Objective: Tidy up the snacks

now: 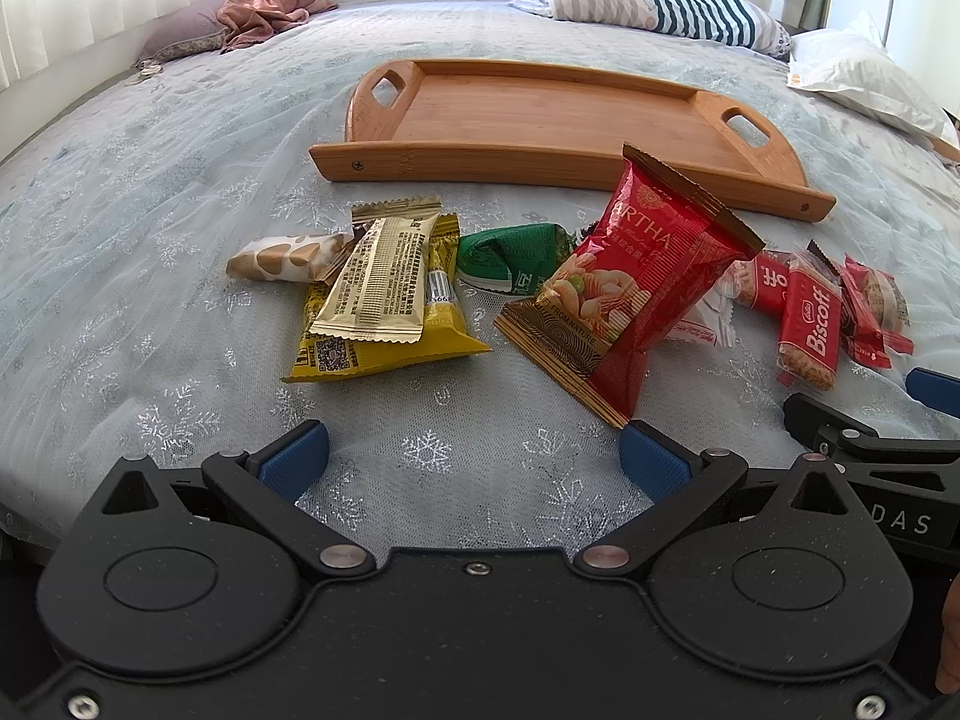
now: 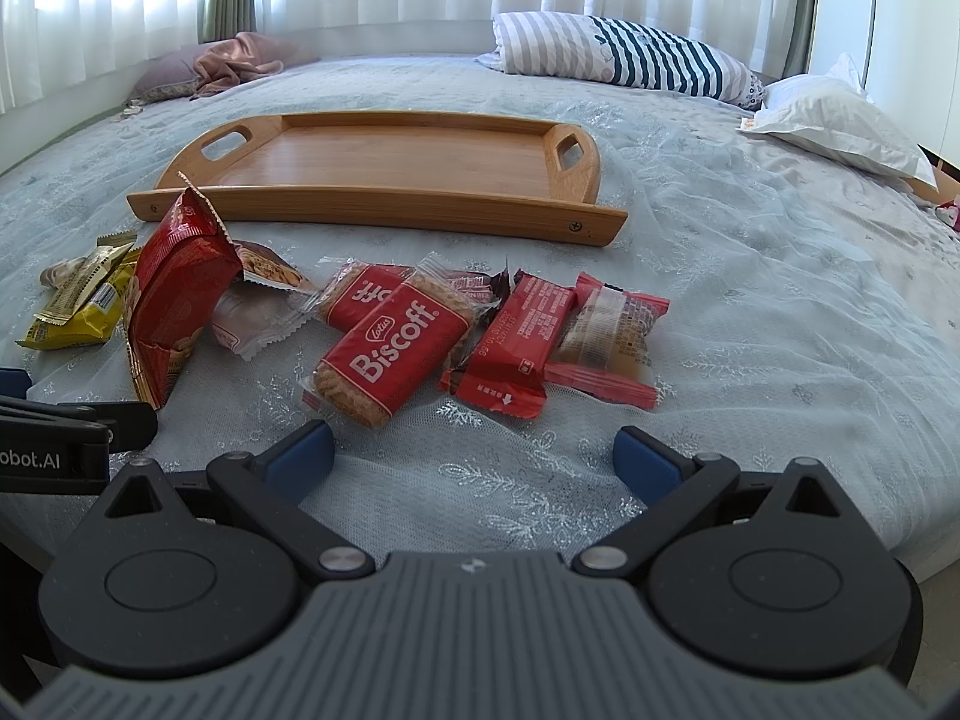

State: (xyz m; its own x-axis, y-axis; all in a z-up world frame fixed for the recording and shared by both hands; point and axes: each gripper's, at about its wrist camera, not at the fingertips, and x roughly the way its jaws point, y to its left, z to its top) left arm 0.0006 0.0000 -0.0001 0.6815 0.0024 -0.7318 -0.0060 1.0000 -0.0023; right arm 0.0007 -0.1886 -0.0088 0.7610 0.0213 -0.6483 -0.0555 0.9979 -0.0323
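Observation:
Several snack packets lie on the bed in front of an empty wooden tray [image 1: 540, 114] [image 2: 390, 162]. In the left wrist view a red nut bag [image 1: 636, 288] stands tilted, with a gold bar [image 1: 384, 276] on a yellow packet [image 1: 384, 348], a green packet [image 1: 510, 258] and a giraffe-print bar [image 1: 282, 258] to its left. In the right wrist view a Biscoff packet [image 2: 390, 354] and two red packets [image 2: 522, 342] [image 2: 606, 342] lie ahead. My left gripper [image 1: 474, 462] is open and empty, near the red bag. My right gripper [image 2: 474, 456] is open and empty, just before the Biscoff.
A striped pillow [image 2: 624, 54], a white pillow [image 2: 840, 120] and a pink cloth [image 2: 240, 60] lie at the far side of the bed. The bed's edge runs at right [image 2: 924, 510]. The other gripper shows at left [image 2: 60, 438].

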